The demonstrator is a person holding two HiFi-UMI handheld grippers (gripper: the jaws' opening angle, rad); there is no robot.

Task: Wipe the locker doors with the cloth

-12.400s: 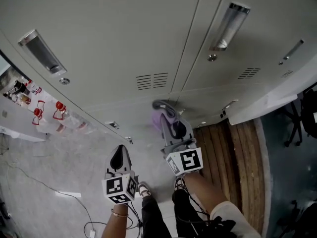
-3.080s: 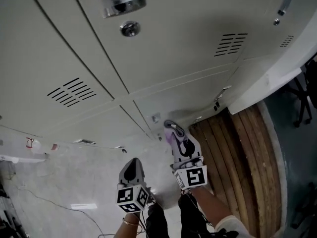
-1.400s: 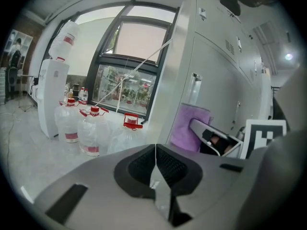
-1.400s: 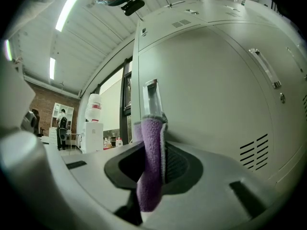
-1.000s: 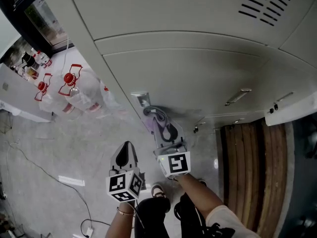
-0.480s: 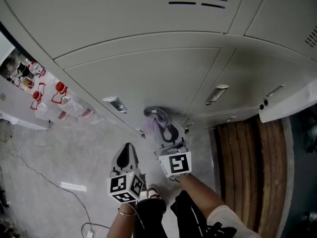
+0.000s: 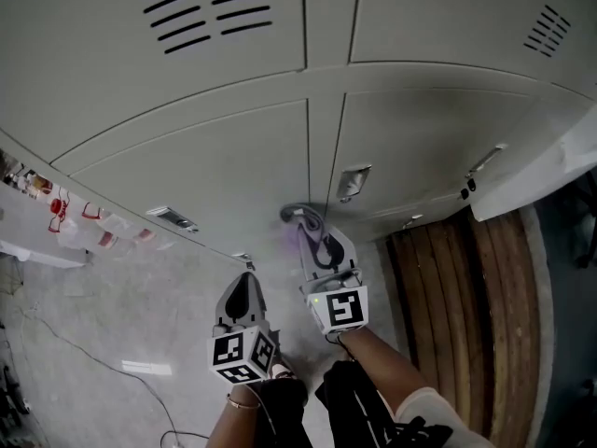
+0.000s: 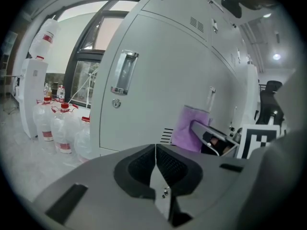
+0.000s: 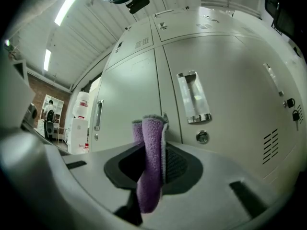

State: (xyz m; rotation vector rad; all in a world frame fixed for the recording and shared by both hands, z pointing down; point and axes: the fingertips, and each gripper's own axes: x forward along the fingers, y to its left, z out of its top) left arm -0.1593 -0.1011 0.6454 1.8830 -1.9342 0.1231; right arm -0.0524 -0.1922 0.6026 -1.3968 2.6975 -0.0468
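The grey locker doors (image 7: 233, 171) fill the top of the head view. My right gripper (image 7: 313, 238) is shut on a purple cloth (image 7: 300, 218), held against the lower doors by the seam, just below a recessed handle (image 7: 352, 181). In the right gripper view the cloth (image 9: 149, 145) stands folded between the jaws of that gripper (image 9: 156, 166), in front of a handle (image 9: 194, 97) and a round lock (image 9: 202, 137). My left gripper (image 7: 244, 286) hangs lower left, away from the doors, shut and holding nothing; the left gripper view shows its jaws closed together (image 8: 155, 160) and the cloth (image 8: 188, 128) to the right.
Wooden floor planks (image 7: 448, 297) lie to the right under a white ledge (image 7: 532, 175). Several large water bottles (image 7: 89, 227) stand at the far left by the lockers (image 8: 60, 128). A thin cable (image 7: 103, 370) crosses the concrete floor. The person's legs are at the bottom edge.
The view has swung along the locker row. The right gripper and cloth now sit by the seam under a different lower handle. The left gripper stays shut beside it.
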